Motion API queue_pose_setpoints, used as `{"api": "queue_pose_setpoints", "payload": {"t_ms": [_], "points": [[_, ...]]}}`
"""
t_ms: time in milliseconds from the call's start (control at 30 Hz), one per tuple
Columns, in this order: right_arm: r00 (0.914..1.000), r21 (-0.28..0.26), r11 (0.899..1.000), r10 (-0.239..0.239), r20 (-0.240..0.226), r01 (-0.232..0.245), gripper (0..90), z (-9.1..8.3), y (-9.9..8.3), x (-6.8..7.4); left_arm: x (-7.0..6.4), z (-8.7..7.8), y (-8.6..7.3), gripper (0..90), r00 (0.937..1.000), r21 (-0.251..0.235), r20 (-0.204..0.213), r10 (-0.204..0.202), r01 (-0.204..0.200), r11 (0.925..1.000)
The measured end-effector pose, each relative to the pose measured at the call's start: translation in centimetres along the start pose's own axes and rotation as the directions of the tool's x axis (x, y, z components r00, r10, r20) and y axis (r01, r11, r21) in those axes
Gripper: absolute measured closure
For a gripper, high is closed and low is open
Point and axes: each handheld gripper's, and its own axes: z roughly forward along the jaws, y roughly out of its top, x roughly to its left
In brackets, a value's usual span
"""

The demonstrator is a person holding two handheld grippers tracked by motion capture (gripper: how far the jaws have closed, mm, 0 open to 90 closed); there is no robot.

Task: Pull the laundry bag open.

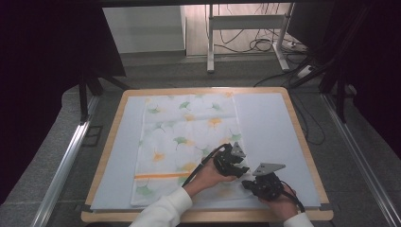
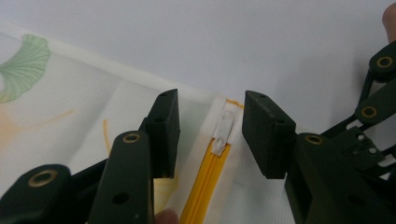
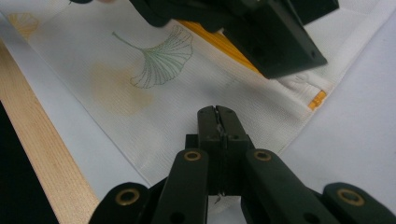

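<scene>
Near the tabletop's front-right corner, the right gripper pinches the pillowcase edge to steady it while the left gripper, jaws apart, straddles the zipper pull.

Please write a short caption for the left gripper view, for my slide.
Open left gripper poised around the white zipper pull at the end of the pillowcase's orange zipper.
</scene>
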Motion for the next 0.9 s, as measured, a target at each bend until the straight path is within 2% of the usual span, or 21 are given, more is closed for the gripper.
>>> {"api": "queue_pose_setpoints", "payload": {"t_ms": [133,300,533,700,900], "points": [[1.0000,0.002,1.000,0.001,0.002,-0.001,88.7,-0.02,0.00,0.03,-0.23,0.64,0.11,58.9,1.0000,0.023,-0.007,0.004,-0.004,0.9997],[1.0000,0.001,1.000,-0.001,-0.001,0.001,88.7,-0.02,-0.01,-0.01,-0.13,0.90,0.04,67.9,0.9997,0.021,-0.002,-0.023,0.023,0.9995],[1.0000,0.002,1.000,-0.002,-0.001,0.002,88.7,-0.02,0.00,-0.02,-0.29,0.92,0.08,80.5,0.9999,0.023,-0.011,-0.013,0.013,0.9996],[1.0000,0.003,1.000,-0.003,-0.001,0.003,88.7,-0.02,0.01,-0.02,-0.42,1.06,0.15,82.8,0.9997,0.037,-0.019,-0.015,0.016,0.9992],[1.0000,0.002,1.000,0.000,-0.002,0.000,88.7,-0.01,0.00,-0.04,-0.69,1.08,0.28,84.5,0.9995,0.051,-0.032,0.006,-0.005,0.9987]]}}
